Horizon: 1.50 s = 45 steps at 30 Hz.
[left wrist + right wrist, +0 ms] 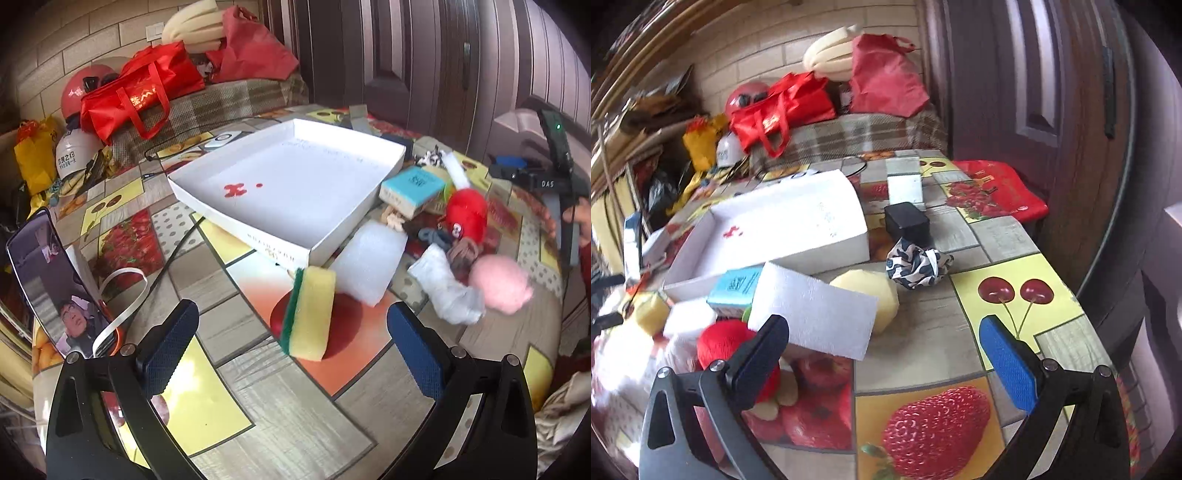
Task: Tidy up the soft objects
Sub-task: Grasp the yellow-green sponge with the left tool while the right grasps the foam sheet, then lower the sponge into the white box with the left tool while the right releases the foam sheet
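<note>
Left wrist view, left to right: phone [55,280] propped at the table edge, screen lit. A black cable [177,247] runs across the fruit-print tablecloth [236,387] toward the white box [288,184], which is open and has nothing in it but red marks on its floor. Left gripper [291,343] hovers low over the table, jaws wide apart, nothing between them. Straight ahead of it a yellow sponge [314,314] with a green scrub side stands tilted on edge, just beside the box's near corner. A white foam block [369,262] leans against the box wall behind the sponge.

Right of that is the soft pile: white cloth [450,291], pink fluffy ball [502,284] touching it, brownish yarn [461,254], red plush toy [465,218] further back, and a blue carton [412,188] beside the box.

Right wrist view: right gripper [884,354] is also spread wide and holding nothing. White foam slab [816,317] lies tilted in front of its left finger, red plush (partly hidden by that finger) below it. A pale yellow foam piece [879,299] touches the slab; a black-and-white patterned cloth [916,267] sits just beyond it, next to a black case [907,223]. All soft items are outside the box.
</note>
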{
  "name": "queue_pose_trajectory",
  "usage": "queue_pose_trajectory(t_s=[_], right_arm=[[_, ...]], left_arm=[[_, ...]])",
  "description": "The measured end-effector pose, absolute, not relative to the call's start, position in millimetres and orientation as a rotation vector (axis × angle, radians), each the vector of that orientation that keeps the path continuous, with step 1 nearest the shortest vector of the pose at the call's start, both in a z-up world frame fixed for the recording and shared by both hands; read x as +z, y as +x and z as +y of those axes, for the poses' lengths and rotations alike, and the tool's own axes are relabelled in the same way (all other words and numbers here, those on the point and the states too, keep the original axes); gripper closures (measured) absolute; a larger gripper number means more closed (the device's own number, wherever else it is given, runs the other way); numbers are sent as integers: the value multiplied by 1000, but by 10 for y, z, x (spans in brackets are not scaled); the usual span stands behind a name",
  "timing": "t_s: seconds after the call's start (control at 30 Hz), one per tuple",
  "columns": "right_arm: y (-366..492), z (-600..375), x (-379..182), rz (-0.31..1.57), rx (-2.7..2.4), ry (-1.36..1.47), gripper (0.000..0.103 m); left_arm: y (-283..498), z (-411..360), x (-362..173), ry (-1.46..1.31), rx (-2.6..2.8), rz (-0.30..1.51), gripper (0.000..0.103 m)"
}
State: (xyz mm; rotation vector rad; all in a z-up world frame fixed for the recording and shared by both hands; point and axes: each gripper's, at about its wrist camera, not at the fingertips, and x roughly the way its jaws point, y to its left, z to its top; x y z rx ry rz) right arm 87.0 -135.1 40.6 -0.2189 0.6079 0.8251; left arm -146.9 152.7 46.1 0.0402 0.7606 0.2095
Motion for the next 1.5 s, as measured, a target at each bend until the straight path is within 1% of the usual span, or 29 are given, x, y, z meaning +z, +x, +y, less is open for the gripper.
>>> queue_pose_trajectory(t_s=[0.1,0.13,0.2,0.3,0.43,0.47,0.5,0.53,0.57,0.6,0.63,0.67,0.77,0.87,1.07,1.23,1.33,1.4,1.5], right_arm=[[786,-1264,407,498,828,-438,0],[759,-1189,402,465,832,-515,0],[718,-1030,369,422,857,-640,0],[659,-796,281,361,889,-806,1],[640,-544,164,297,901,-935,1],[642,-493,149,291,915,-949,1],[653,-462,142,291,931,-955,1],[663,-427,143,299,946,-958,8],[687,-403,148,324,962,-955,25],[715,-388,158,358,983,-947,39],[742,-373,158,393,992,-940,53],[763,-378,142,421,987,-936,53],[734,-506,140,416,979,-881,53],[686,-749,257,386,950,-720,53],[564,-1273,562,261,866,-309,53],[652,-1361,539,243,742,-90,52],[797,-1286,472,295,675,-43,52],[843,-1289,476,281,645,0,52],[877,-1192,472,257,625,-21,52]], left_arm=[[-1379,1567,370,25,156,798,1],[-1337,1558,340,22,142,811,5],[-1234,1493,300,41,125,845,10],[-1119,1396,215,89,117,897,12],[-1050,1364,106,98,94,950,24],[-1042,1372,80,91,85,959,26],[-1038,1383,66,75,69,961,32],[-1039,1399,66,52,53,958,44],[-1045,1412,74,30,43,950,54],[-1057,1419,88,15,41,940,70],[-1071,1419,98,8,46,930,76],[-1091,1415,98,4,52,919,76],[-1172,1413,85,-21,69,880,76],[-1320,1373,157,-30,102,797,76],[-1575,1374,490,-77,222,489,76],[-1573,1528,599,-176,412,285,76],[-1432,1639,599,-209,488,255,75],[-1336,1616,607,-190,509,245,75],[-1213,1516,628,-115,516,228,75]])
